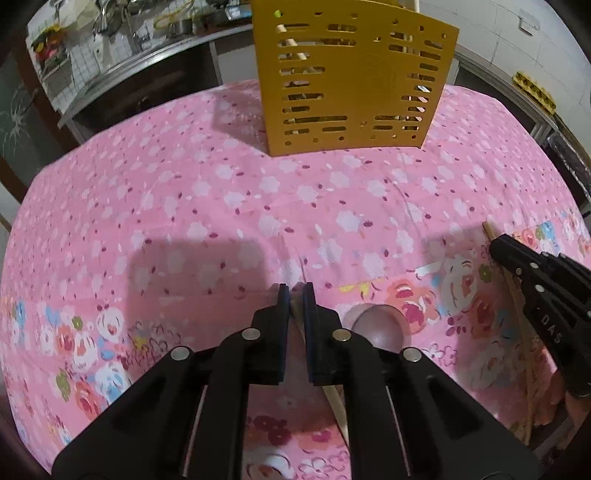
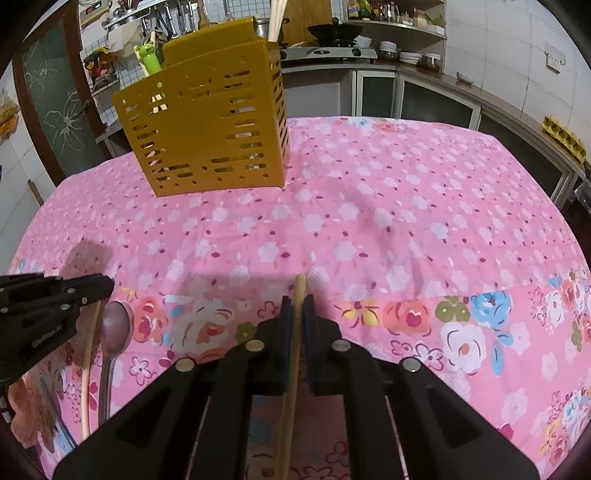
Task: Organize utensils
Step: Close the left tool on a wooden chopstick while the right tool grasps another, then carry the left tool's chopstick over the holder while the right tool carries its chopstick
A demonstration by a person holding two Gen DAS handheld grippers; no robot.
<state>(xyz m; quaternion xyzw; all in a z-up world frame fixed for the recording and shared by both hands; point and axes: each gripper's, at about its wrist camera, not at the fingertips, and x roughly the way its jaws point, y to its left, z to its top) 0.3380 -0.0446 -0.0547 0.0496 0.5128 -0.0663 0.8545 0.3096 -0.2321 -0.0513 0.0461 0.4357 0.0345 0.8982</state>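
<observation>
White tiled walls (image 2: 498, 55) back a cluttered kitchen counter (image 2: 424, 72) (shelves (image 2: 399, 26) above).

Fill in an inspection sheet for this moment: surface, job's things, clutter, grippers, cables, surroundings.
Surface: pink floral tablecloth, creased, covering the table.
Job's things: yellow slotted utensil holder upright at the far side, chopsticks and a green-handled utensil standing in it; metal spoon lying near the front edge.
Clutter: nothing seen.
Grippers: left gripper shut on a wooden chopstick; right gripper shut on a second chopstick.
Cables: nothing seen.
Surroundings: kitchen counter with gas stove, shelves of dishes, egg tray.
</observation>
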